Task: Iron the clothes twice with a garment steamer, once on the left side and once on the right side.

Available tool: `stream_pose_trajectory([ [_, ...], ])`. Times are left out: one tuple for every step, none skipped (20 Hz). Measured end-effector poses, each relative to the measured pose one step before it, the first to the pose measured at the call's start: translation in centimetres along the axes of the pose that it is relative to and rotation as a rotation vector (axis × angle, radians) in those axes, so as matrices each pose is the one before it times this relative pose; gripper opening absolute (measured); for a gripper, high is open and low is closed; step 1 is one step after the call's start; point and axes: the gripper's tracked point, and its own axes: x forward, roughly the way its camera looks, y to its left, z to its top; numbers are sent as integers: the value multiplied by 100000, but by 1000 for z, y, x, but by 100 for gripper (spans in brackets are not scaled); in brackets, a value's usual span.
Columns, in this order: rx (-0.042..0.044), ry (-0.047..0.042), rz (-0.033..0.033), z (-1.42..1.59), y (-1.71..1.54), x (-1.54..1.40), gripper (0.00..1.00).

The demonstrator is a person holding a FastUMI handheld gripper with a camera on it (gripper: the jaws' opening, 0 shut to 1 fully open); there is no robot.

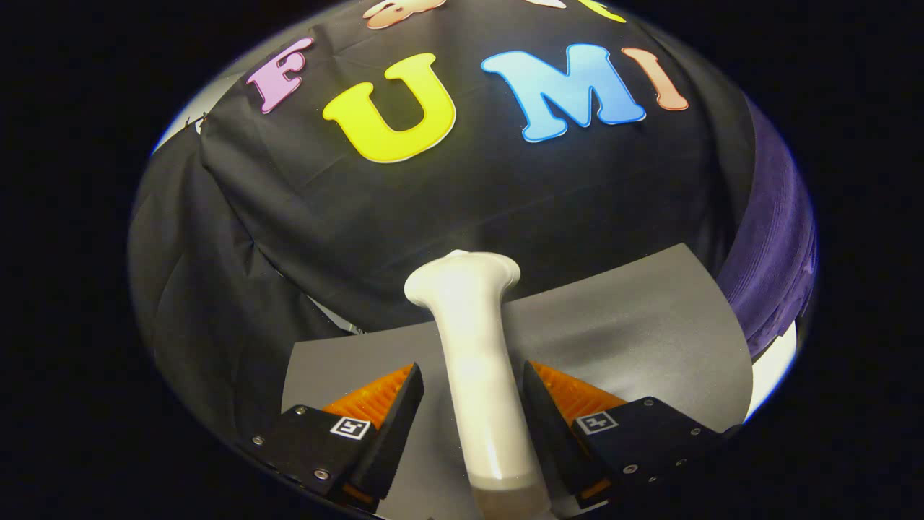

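On the left, the black cloth wall hangs in folds, with the grey desk [650, 318] surface spreading below it. The left finger [390, 412] sits just beside the white garment steamer [473, 347], whose handle runs up between the two fingers to a flared head just ahead of them. The gripper [473, 404] looks clamped on that handle, both black pads seeming to meet its sides, though the exact contact line on the left pad is hard to make out. Past the right finger, beyond the desk's far right corner, a purple garment [776, 238] hangs; these appear to be the clothes to iron.

The risks, as I judge them: the handle is smooth, rounded and glossy, so it could twist or slide in the pads if the head drags on fabric. The head points at the wall rather than the clothes, so a wide swing to the right is needed, and it could catch the cloth. Pressing too hard may bunch the garment.
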Motion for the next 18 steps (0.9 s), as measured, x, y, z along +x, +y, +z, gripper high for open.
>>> stream_pose_trajectory([
  [-97,-141,-1835,61,-224,190,83],
  [592,218,-2198,-7,-502,33,77],
  [1311,-179,-2172,200,-386,-60,73],
  [933,514,-892,-77,-122,99,64],
  [-368,399,424,-157,182,-8,58],
  [-1100,-187,892,69,112,-184,53],
  [-1615,50,1023,-24,162,195,51],
  [-1190,-361,237,15,-17,176,49],
  [-520,-499,-661,23,-167,74,47],
  [-1281,-1363,-1425,-57,-54,2,45],
  [-1441,-1159,-1886,99,10,-22,42],
  [-2103,-1243,-1882,-81,38,27,40],
  [-2691,-1554,-1701,96,77,-14,38],
  [-2460,-1514,-1345,-93,153,-42,36],
  [-2140,-2003,-1307,154,122,72,36],
  [-2786,-1580,-1135,-61,71,-24,36],
  [-2637,-1227,-776,-30,38,-103,36],
  [-519,-1342,-186,36,19,-554,36],
])
